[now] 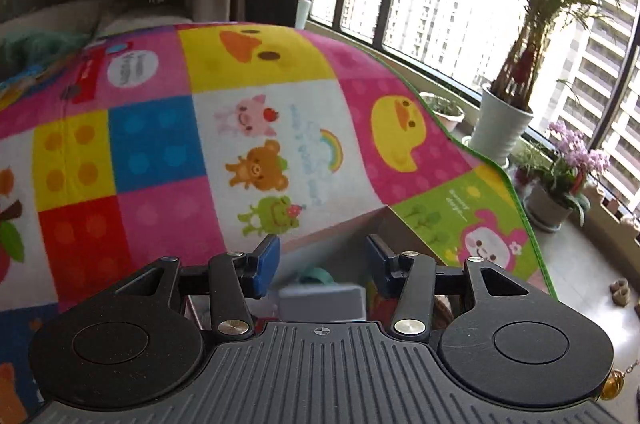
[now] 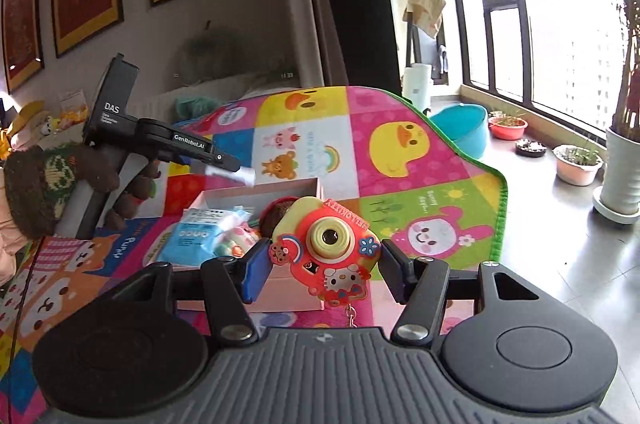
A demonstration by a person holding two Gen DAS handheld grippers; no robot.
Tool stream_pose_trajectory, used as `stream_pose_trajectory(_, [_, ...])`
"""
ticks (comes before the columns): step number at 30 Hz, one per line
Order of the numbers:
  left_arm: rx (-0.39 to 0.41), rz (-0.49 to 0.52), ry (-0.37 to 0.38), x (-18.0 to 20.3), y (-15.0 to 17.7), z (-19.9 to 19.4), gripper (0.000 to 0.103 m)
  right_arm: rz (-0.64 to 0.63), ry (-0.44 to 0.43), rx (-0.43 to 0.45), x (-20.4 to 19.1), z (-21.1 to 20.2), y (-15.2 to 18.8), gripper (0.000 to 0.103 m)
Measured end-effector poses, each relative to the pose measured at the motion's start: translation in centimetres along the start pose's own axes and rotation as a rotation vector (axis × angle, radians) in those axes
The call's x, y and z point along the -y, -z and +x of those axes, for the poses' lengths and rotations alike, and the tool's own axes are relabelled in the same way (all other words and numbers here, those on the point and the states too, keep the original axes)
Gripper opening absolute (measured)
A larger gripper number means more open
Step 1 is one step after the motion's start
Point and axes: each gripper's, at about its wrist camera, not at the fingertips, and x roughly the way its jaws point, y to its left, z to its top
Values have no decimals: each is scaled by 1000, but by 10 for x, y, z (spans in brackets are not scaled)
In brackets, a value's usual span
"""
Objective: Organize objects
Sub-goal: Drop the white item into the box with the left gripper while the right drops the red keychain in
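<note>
Right gripper (image 2: 322, 270) pinches the toy camera (image 2: 328, 252) between both pads, held just above the near wall of the pink box (image 2: 280, 189). Beyond it in the box: a blue tissue pack (image 2: 192, 240). Farther left, left gripper (image 2: 240, 172) hangs over the box's far rim, jaws spread, empty in its own view. Judged step: placing. Next: lower camera inside, release.
</note>
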Motion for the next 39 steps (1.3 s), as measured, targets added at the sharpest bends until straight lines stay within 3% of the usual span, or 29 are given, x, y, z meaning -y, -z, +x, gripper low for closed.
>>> stream_pose_trajectory(5, [70,-74,-3,-14,2,-17,51,2,18,-21,-1,9,-1,58])
stream_pose_trajectory(10, [86,-82,22,-17,41,-68,45,-10,6,-41,-8,21,-10,58])
stream_pose_trajectory(17, [78,-177,29,-18,129,-128,45,-10,-108,17,-33,52,-89,58])
stream_pose_trajectory(23, [38,-254,38,-23,179,-153,45,76,-124,-12,-53,129,-148,58])
stream_pose_trajectory(24, [32,-264,35,-26,184,-156,45,86,-125,-35,-54,143,-151,62])
stream_pose_trajectory(27, [16,-288,3,-34,194,-162,45,113,-84,-78,-53,172,-143,68])
stream_pose_trajectory(32, [-28,-352,7,-43,206,-155,45,158,-97,-138,-37,168,-111,68])
stream_pose_trajectory(39, [22,-364,21,-34,188,-147,45,-41,-32,-199,-30,132,-58,68])
